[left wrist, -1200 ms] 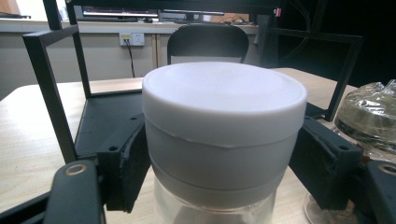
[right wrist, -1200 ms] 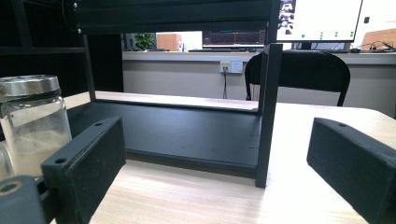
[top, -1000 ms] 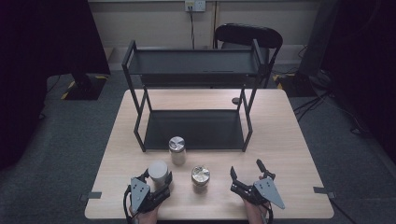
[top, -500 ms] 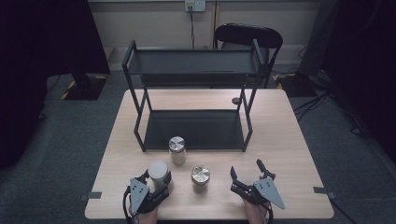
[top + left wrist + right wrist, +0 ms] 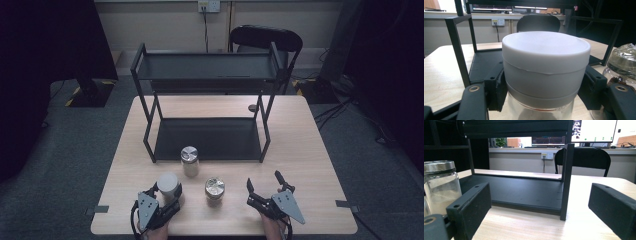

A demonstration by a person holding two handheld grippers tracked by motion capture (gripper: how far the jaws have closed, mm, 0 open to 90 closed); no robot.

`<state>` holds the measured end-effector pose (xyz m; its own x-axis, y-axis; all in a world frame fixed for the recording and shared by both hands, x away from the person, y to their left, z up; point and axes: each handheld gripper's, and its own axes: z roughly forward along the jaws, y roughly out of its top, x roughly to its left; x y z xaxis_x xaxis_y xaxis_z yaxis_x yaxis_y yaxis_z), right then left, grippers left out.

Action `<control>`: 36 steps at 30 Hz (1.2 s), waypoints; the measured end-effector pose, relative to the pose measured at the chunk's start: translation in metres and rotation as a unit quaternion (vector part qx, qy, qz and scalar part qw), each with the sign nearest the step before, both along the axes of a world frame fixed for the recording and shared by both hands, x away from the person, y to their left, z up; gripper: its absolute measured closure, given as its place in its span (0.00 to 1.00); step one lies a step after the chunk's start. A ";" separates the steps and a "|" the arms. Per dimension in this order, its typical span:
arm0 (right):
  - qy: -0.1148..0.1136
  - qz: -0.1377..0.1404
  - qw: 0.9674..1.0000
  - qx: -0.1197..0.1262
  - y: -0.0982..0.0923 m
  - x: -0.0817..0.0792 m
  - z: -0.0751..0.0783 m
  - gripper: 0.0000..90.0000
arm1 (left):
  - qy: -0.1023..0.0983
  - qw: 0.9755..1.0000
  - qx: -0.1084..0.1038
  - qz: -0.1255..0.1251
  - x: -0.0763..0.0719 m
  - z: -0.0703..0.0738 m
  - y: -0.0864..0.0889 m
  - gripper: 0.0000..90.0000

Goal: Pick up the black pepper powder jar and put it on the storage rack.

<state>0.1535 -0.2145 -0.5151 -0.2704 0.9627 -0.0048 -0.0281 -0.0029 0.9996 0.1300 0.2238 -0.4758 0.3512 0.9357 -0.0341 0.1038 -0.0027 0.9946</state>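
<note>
while the left gripper [image 5: 167, 196] is clamped on the white-lidded jar [image 5: 167, 183] at the table's [image 5: 310, 150] near left edge, its jaws having just closed, the right gripper [image 5: 265, 184] sits spread with nothing between. two more jars stand just beside, before the black rack [image 5: 207, 137].

Bright on the counter [image 5: 310, 150], falling off to near black at the room's edges in the high view. Soft throughout, slightly grainy. Blown-out white on a monitor [image 5: 595, 130] in the right gripper view; blurred close up on the white lid [image 5: 546, 50].
</note>
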 end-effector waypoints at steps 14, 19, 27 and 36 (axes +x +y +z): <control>0.000 0.000 1.000 -0.001 0.000 0.000 0.000 0.04 | 0.000 1.000 0.003 0.005 0.001 0.008 0.003 0.38; 0.000 0.000 1.000 0.000 0.000 0.000 0.000 0.04 | -0.001 1.000 0.004 0.005 0.001 0.011 0.004 0.38; -0.001 0.001 1.000 0.002 -0.001 0.000 0.000 0.04 | -0.006 1.000 0.001 0.011 0.003 0.015 0.003 0.38; -0.002 0.002 1.000 0.004 -0.001 0.000 -0.001 0.04 | -0.001 1.000 0.004 0.014 0.010 0.022 0.006 0.38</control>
